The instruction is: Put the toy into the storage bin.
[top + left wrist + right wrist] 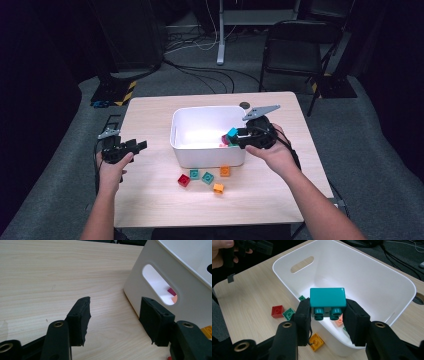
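At frame centre our right gripper (327, 315) grips a teal brick (327, 300) over the white bin (402, 282); our left gripper (115, 317), lower left, is released above the worktop (50, 270).

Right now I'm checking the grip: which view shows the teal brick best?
The right gripper view: the teal brick sits large between the right gripper pads, studs toward the camera. The high view gives a small teal patch over the white bin.

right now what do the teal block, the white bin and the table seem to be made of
Teal block: likely hard glossy plastic; light glints along its smooth top edge.
White bin: probably moulded plastic, smooth with rounded corners and a cut-out handle.
Table: pale wood grain, matte; whether solid wood or laminate can't be told.
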`<state>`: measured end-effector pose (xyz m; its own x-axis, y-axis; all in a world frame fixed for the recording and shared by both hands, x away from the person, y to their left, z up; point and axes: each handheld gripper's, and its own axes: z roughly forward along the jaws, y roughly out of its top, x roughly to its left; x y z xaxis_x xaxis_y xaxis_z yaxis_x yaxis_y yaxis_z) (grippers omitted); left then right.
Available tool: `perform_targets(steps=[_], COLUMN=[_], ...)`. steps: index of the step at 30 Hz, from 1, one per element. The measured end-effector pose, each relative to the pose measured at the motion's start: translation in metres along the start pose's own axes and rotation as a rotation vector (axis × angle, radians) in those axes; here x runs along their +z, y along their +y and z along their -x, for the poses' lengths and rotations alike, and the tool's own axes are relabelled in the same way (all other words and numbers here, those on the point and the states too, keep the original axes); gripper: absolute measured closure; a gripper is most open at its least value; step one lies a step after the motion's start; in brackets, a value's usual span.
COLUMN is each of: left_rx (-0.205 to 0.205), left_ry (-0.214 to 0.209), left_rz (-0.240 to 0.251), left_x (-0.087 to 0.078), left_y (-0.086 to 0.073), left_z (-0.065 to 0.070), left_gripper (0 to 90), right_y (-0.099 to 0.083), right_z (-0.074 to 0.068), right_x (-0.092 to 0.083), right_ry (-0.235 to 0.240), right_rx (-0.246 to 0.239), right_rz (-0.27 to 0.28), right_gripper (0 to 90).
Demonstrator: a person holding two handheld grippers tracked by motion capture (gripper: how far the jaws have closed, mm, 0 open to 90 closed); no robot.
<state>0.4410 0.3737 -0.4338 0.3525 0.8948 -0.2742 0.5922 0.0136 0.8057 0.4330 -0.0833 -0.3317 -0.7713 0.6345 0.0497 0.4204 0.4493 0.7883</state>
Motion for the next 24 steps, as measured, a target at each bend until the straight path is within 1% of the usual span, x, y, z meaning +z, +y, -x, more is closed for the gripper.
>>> perform_targets(steps=[8, 14, 17, 21, 24], left_rx=[0.001, -0.001, 0.001, -0.002, -0.001], left_ry=[0.001, -0.002, -0.004, -0.006, -0.006], left_rz=[0.001, 0.000, 0.002, 0.000, -0.006], left_x=[0.000, -0.001, 0.000, 0.001, 0.001], left_y=[0.001, 0.001, 0.000, 0.000, 0.000], left_z=[-0.001, -0.002, -0.002, -0.002, -0.002], left_gripper=[41.5, 41.5, 41.5, 41.6, 41.5], right_y=[0.011, 0.016, 0.019, 0.023, 0.027], right_z=[0.009, 0.016, 0.018, 0.020, 0.021], right_x=[0.018, 0.033, 0.040, 0.050, 0.058], right_ry=[-0.013, -0.034, -0.042, -0.049, -0.052], right_rx=[0.016, 0.034, 0.024, 0.039, 0.032], right_rz=[0.003, -0.003, -0.007, -0.013, -0.013], right_gripper=[58.5, 58.5, 58.5, 58.5, 58.5])
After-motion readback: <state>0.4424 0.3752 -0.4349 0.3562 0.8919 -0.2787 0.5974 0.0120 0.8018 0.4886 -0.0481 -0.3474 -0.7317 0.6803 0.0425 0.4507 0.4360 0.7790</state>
